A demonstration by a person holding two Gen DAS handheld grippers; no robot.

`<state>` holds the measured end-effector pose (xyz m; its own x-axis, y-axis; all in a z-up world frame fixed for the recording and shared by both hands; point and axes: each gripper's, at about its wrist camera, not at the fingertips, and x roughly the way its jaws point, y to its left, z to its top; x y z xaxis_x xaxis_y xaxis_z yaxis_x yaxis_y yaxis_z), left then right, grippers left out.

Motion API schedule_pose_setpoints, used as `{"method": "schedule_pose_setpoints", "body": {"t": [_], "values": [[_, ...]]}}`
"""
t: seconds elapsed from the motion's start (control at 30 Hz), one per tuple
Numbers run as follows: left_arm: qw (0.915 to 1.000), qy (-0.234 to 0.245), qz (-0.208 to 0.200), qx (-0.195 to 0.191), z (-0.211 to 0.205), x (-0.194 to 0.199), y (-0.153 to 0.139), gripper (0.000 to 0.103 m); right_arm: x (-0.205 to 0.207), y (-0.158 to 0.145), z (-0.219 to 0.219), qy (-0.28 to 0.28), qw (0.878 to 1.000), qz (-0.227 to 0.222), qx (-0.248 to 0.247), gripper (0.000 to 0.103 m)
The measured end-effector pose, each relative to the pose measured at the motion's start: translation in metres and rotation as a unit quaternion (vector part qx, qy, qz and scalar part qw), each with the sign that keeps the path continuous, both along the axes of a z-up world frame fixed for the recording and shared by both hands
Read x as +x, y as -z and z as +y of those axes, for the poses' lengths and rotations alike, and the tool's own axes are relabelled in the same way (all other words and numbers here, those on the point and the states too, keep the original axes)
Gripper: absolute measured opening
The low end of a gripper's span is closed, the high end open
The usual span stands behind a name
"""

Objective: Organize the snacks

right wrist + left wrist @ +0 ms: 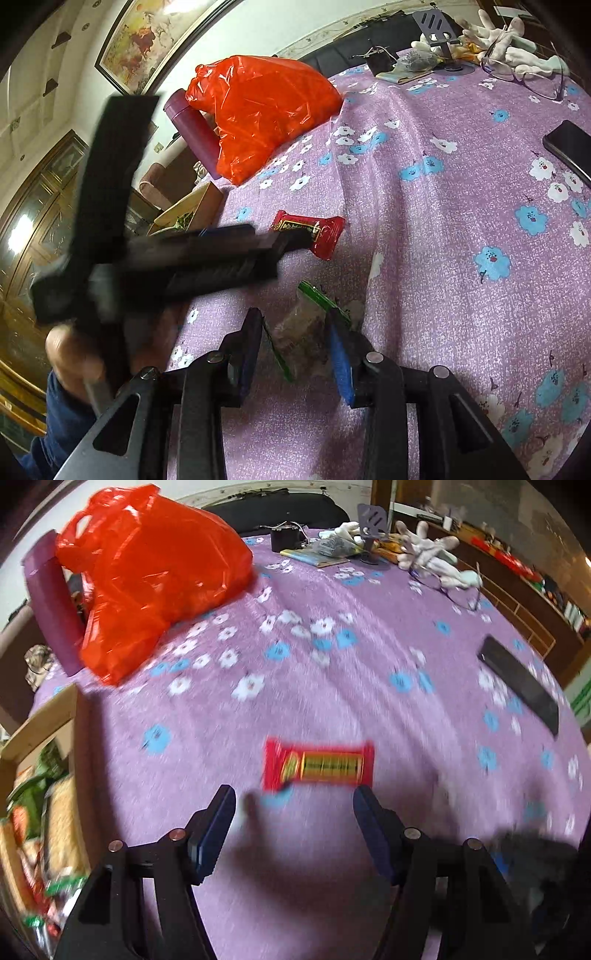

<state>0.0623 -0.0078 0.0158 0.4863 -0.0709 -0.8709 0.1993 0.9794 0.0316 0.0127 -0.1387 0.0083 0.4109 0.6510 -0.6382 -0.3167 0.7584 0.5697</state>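
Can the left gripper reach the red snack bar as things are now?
Probably yes. The left gripper is open, just short of the red snack bar, which lies flat on the purple cloth with nothing between them.

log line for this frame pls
left gripper: open, nearing red snack bar | right gripper: shut on green-edged snack packet | box: holds snacks

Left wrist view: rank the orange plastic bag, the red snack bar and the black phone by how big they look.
1. orange plastic bag, clearly largest.
2 and 3. red snack bar and black phone look alike in size; the bar lies nearer the camera, so I won't rank them.
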Motion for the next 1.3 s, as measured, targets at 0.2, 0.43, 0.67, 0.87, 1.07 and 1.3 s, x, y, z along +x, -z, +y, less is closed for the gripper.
{"method": "schedule_pose_setpoints", "body": {"t": [0.2,0.43,0.67,0.87,1.07,1.3], "values": [[0.9986,-0.013,-0.051,-0.003,0.016,-0.013,-0.017,0.069,-0.002,-0.002,0.005,-0.006,1.000,-0.006,-0.011,0.044],[0.9981,-0.003,-0.060,-0.014,-0.005,0.031,-0.013,0.085,-0.001,-0.002,0.004,-0.005,1.000,-0.004,-0.011,0.046],[0.9975,0.008,0.014,-0.069,0.000,0.039,0.011,0.059,-0.003,-0.003,0.004,-0.005,1.000,-0.004,-0.011,0.047],[0.9959,-0.003,0.045,-0.078,0.022,0.004,0.009,0.058,-0.004,-0.004,0.005,-0.007,1.000,-0.006,-0.014,0.048],[0.9980,-0.005,0.012,-0.063,0.039,-0.020,0.002,0.058,-0.003,-0.004,0.006,-0.008,1.000,-0.006,-0.021,0.053],[0.9959,0.058,-0.058,0.038,0.005,-0.013,-0.008,0.066,0.010,0.004,-0.023,0.045,0.998,0.026,0.034,0.053]]}}
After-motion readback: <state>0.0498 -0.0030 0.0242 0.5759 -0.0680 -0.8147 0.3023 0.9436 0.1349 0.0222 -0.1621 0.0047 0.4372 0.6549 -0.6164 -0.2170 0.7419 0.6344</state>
